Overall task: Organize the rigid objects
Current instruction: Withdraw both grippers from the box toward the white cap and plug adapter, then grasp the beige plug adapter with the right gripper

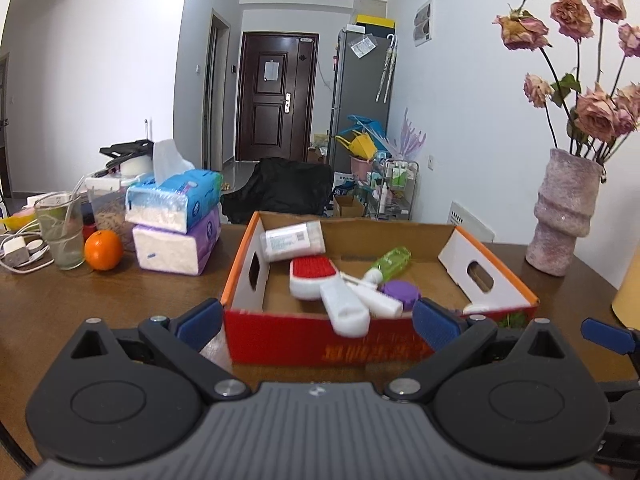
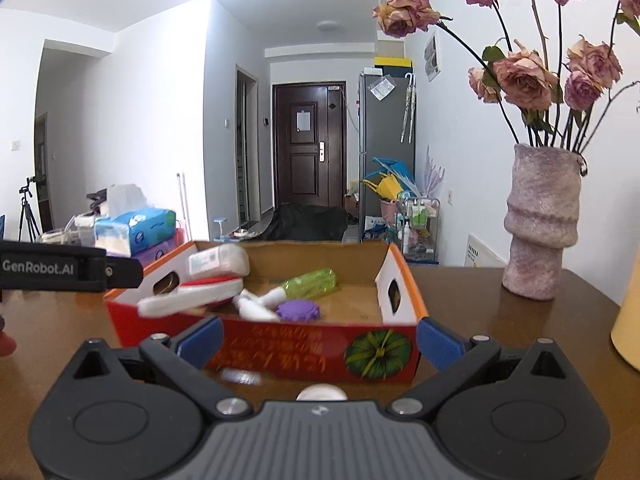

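A red cardboard box (image 1: 280, 340) with an orange rim stands on the brown table straight ahead of both grippers. It holds a white cylinder bottle (image 1: 292, 240), a red-and-white brush (image 1: 316, 280), a green bottle (image 1: 390, 264), a purple lid (image 1: 400, 290) and a white tube (image 1: 376, 300). The brush handle is blurred and juts over the box's front wall. My left gripper (image 1: 318, 324) is open and empty just before that wall. My right gripper (image 2: 319, 342) is open and empty at the box (image 2: 304, 352) front, with a small white round object (image 2: 322, 394) on the table between its fingers.
Two stacked tissue packs (image 1: 176, 224), an orange (image 1: 103, 250), a glass (image 1: 60, 236) and charger cables sit left of the box. A pink vase (image 1: 564, 216) of dried roses stands at the right, and a yellow object (image 1: 628, 300) at the right edge.
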The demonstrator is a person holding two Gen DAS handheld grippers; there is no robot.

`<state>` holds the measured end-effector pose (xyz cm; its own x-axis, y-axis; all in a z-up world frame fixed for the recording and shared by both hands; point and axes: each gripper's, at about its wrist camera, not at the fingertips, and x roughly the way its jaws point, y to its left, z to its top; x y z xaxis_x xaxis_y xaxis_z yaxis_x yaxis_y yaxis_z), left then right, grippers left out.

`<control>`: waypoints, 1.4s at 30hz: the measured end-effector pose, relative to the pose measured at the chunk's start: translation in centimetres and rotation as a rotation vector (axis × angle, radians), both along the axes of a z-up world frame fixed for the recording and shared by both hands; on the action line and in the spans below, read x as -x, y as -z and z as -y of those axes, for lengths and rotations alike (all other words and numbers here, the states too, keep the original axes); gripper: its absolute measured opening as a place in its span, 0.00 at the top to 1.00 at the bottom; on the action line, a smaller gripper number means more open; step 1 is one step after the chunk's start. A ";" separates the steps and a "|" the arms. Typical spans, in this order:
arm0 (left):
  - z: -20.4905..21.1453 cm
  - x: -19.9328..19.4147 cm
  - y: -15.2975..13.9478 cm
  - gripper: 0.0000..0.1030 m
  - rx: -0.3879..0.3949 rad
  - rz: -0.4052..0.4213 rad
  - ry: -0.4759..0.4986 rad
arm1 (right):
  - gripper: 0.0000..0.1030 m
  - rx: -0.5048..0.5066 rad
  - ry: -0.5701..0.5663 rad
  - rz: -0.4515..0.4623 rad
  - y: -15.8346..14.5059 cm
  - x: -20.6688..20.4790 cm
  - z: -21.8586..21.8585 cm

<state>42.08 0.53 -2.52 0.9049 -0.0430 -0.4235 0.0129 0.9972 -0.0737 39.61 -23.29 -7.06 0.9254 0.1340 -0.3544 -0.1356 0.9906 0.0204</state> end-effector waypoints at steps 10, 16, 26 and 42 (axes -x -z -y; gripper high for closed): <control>-1.5 3.8 1.7 0.00 -0.034 -0.052 -0.001 | 0.00 0.004 0.042 -0.090 2.3 3.6 -1.3; -2.9 5.2 2.5 0.00 -0.030 -0.082 -0.012 | 0.00 -0.018 0.083 -0.151 3.5 4.0 -1.4; -4.0 4.6 3.3 0.00 0.003 -0.130 -0.018 | 0.05 -0.003 0.127 -0.234 5.2 1.0 -2.4; -4.2 3.6 4.4 0.00 0.004 -0.181 -0.028 | 0.55 -0.079 0.108 -0.271 5.4 0.4 -2.6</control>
